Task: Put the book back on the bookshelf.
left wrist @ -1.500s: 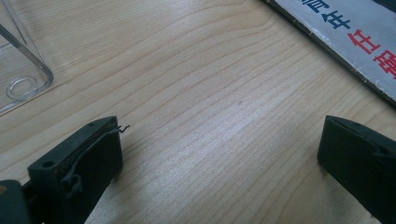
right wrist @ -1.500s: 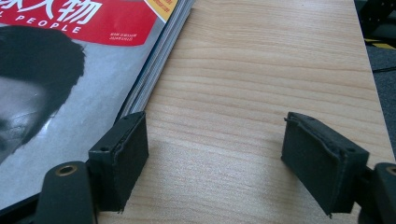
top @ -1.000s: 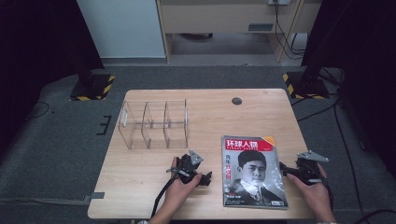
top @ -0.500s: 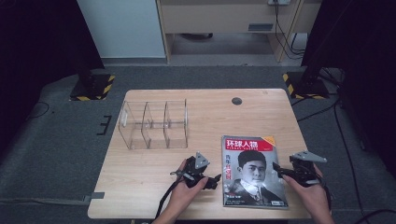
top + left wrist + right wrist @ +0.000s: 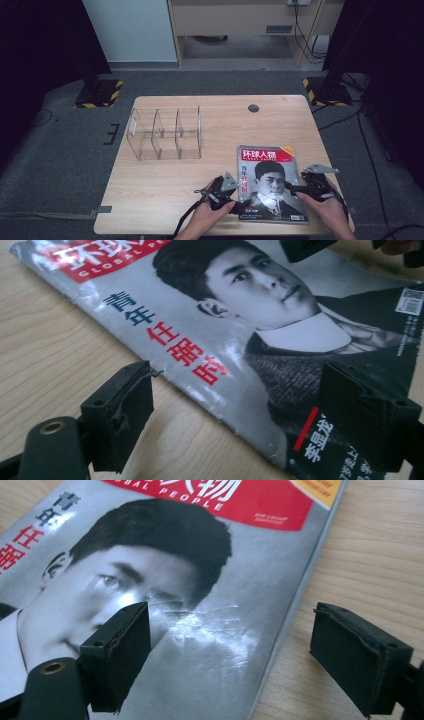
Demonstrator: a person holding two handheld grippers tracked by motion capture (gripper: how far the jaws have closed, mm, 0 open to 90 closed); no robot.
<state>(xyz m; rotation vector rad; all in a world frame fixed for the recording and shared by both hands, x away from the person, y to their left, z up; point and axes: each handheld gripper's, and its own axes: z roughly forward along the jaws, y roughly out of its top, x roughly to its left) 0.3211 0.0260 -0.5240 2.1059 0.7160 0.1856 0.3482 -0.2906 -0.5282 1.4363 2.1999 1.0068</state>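
A magazine (image 5: 270,182) with a man's portrait and a red title band lies flat on the wooden table (image 5: 165,190), near the front right. My left gripper (image 5: 239,200) is low at the magazine's left edge. In the left gripper view it (image 5: 240,425) is open, one jaw over bare wood and the other over the cover (image 5: 280,330). My right gripper (image 5: 294,189) is at the magazine's right edge. It (image 5: 230,660) is open too, straddling that edge of the cover (image 5: 175,580), with one jaw over the portrait and one over the wood.
A clear acrylic organiser (image 5: 165,132) with three compartments stands at the table's left middle. A round cable hole (image 5: 253,108) sits near the far edge. The right gripper's jaw tip (image 5: 305,247) pokes in at the top of the left gripper view.
Both grippers have closed in on the magazine. The left one moved right to its left edge, and the right one moved left over its right edge.
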